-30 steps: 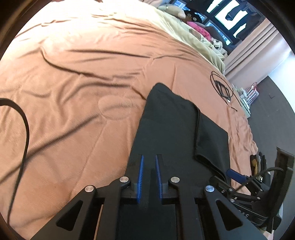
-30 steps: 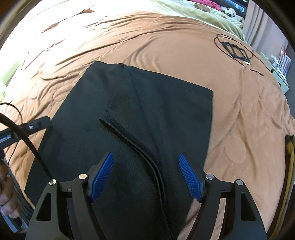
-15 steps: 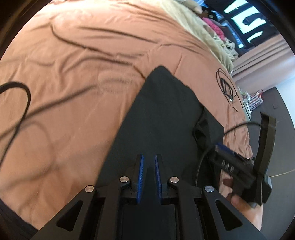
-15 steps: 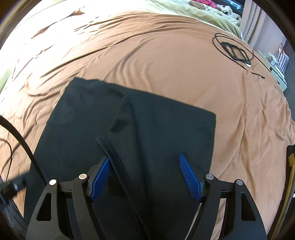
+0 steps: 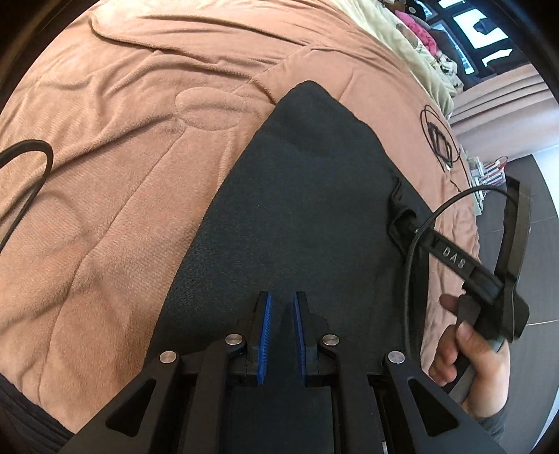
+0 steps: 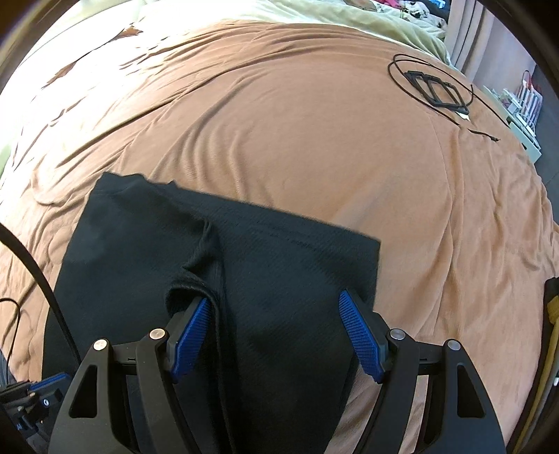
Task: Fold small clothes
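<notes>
A black garment (image 5: pixel 307 216) lies on a brown blanket (image 5: pixel 122 146), partly folded, with a raised hem down its middle (image 6: pixel 213 265). My left gripper (image 5: pixel 280 335) is shut on the garment's near edge, blue pads almost together with cloth between them. My right gripper (image 6: pixel 276 335) is open and low over the garment (image 6: pixel 279 279), its left finger (image 6: pixel 190 331) under the raised hem fold. In the left wrist view the right gripper's body (image 5: pixel 464 269) reaches into the garment's right side, held by a hand (image 5: pixel 464 349).
A coiled black cable with a black frame (image 6: pixel 433 87) lies on the blanket at the far right. A pale green blanket (image 6: pixel 314 10) and clothes lie at the far end. A black cable (image 5: pixel 28 174) loops at the left. The bed edge and dark floor (image 5: pixel 517 195) are to the right.
The left gripper has drawn the garment's near edge toward me while still shut on it. The right gripper has come down low, and its left finger has slid under the hem fold.
</notes>
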Tool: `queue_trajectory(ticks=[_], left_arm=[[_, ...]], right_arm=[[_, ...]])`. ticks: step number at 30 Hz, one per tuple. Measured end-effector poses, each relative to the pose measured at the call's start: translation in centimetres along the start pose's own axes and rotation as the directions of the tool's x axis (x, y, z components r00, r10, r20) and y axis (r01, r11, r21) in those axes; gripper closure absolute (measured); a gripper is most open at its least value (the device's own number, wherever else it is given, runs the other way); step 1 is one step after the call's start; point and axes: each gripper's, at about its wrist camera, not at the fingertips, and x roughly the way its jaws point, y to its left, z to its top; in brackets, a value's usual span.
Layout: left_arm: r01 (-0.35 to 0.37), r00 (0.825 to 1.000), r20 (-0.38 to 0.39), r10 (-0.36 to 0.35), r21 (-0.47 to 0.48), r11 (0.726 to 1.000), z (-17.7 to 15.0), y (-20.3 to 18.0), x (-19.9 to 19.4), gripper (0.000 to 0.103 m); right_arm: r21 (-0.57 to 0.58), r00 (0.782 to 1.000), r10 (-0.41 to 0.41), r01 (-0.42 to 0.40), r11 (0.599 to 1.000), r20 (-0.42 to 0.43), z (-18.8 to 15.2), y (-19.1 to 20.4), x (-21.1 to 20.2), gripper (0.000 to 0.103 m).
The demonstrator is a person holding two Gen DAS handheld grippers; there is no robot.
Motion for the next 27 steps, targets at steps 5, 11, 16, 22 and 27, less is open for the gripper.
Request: queue_trajectory(ticks=[5, 11, 16, 22, 27], left_arm=[[-0.002, 1.0, 0.0, 0.002, 0.004, 1.0, -0.1, 0.3, 0.1, 0.091], [-0.001, 1.0, -0.001, 0.001, 0.009, 1.0, -0.2, 0.5, 0.1, 0.091], [0.003, 1.0, -0.003, -0.003, 0.01, 1.0, 0.1, 0.1, 0.4, 0.091], [0.008, 1.0, -0.003, -0.008, 0.017, 1.0, 0.3, -0.1, 0.3, 0.091], [0.014, 1.0, -0.007, -0.014, 0.034, 0.999, 0.4, -0.1, 0.0, 0.091]], right_arm=[[0.028, 0.998, -0.055, 0.054, 0.998, 0.005, 0.9, -1.1, 0.6, 0.031], [0.075, 0.999, -0.044, 0.043, 0.996, 0.015, 0.7, -2.0, -0.1, 0.031], [0.106, 0.999, -0.018, 0.014, 0.994, 0.044, 0.2, -2.8, -2.1, 0.031], [0.143, 0.998, 0.027, -0.036, 0.989, 0.061, -1.0, -4.4, -4.9, 0.031], [0.095, 0.993, 0.114, -0.112, 0.989, -0.015, -2.1, -4.6, -5.3, 0.031]])
